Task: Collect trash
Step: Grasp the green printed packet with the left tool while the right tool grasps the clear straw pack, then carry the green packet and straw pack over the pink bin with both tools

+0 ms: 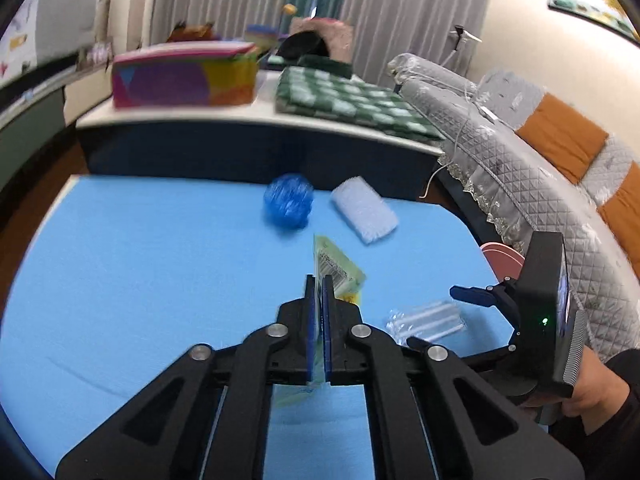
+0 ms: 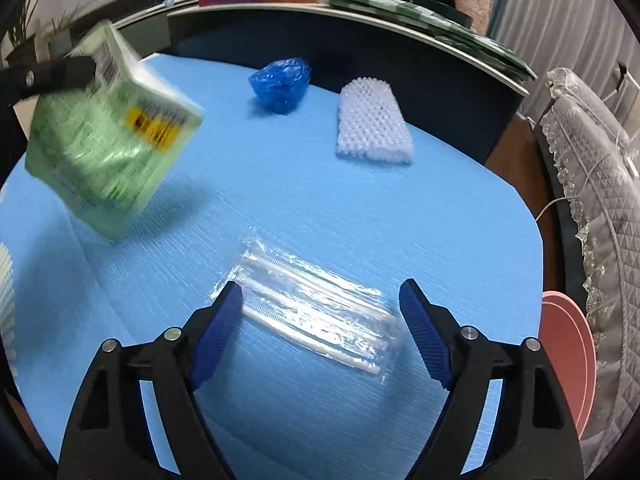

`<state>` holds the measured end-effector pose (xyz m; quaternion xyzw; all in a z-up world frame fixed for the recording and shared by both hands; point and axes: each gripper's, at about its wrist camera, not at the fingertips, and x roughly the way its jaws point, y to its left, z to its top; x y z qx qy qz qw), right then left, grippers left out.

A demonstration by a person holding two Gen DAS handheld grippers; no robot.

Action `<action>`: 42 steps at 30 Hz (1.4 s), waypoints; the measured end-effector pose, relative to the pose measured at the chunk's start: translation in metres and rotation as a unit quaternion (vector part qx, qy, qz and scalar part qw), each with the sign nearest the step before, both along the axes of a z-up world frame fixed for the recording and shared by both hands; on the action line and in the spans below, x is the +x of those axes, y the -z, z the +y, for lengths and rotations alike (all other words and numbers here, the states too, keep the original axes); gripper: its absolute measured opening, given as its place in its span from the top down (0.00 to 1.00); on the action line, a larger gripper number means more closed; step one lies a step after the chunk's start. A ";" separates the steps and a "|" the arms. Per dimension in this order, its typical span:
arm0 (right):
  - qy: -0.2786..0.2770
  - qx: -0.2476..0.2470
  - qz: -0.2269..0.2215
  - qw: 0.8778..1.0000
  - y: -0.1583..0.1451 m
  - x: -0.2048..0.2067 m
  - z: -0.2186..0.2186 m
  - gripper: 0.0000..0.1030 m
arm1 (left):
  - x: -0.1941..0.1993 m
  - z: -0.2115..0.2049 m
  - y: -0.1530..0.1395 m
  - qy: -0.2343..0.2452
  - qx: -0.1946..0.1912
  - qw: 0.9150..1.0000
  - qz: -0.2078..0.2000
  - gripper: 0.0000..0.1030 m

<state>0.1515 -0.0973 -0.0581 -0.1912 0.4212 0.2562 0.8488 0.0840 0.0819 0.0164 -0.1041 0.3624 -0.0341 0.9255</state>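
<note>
While the left gripper [image 1: 319, 280] pinches a green packet [image 2: 108, 136] aloft, the right gripper [image 2: 322, 292] straddles a clear wrapper [image 2: 308, 304], fingers spread. Blue bag [image 2: 280, 84] and bubble wrap [image 2: 374, 120] remain.

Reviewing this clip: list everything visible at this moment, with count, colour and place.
green packet: 1, green with yellow label, held above the table.
clear wrapper: 1, transparent, on the table between the right gripper's open jaws.
blue bag: 1, crumpled, far side.
bubble wrap: 1, white, beside the blue bag.
table: 1, light blue top.
pink bin: 1, right of the table.
sofa: 1, grey quilted cover.
left gripper: shut on the green packet.
right gripper: open.
</note>
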 end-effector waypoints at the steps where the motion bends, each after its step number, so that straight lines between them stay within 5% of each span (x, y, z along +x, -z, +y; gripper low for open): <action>1: 0.002 0.003 0.003 1.000 0.000 0.002 0.000 0.20 | 0.000 0.002 0.003 0.002 -0.007 1.000 0.008 0.93; 13: -0.010 0.023 0.052 0.998 0.007 0.002 -0.002 0.21 | -0.002 -0.013 0.017 0.029 0.010 0.999 0.038 0.91; 16: -0.019 0.023 0.056 0.998 0.006 -0.004 -0.002 0.30 | -0.003 -0.014 0.017 0.026 0.013 0.999 0.038 0.91; 24: -0.044 0.016 0.049 0.998 0.000 -0.027 0.000 0.88 | -0.008 -0.019 0.016 0.022 0.021 0.999 0.036 0.91; 36: 0.069 0.111 -0.006 0.991 -0.048 -0.033 -0.055 0.91 | -0.019 -0.030 0.007 0.017 0.029 0.999 0.013 0.93; 42: 0.122 0.115 -0.048 0.985 -0.064 -0.036 -0.079 0.91 | -0.023 -0.042 0.003 0.023 0.034 0.999 0.001 0.93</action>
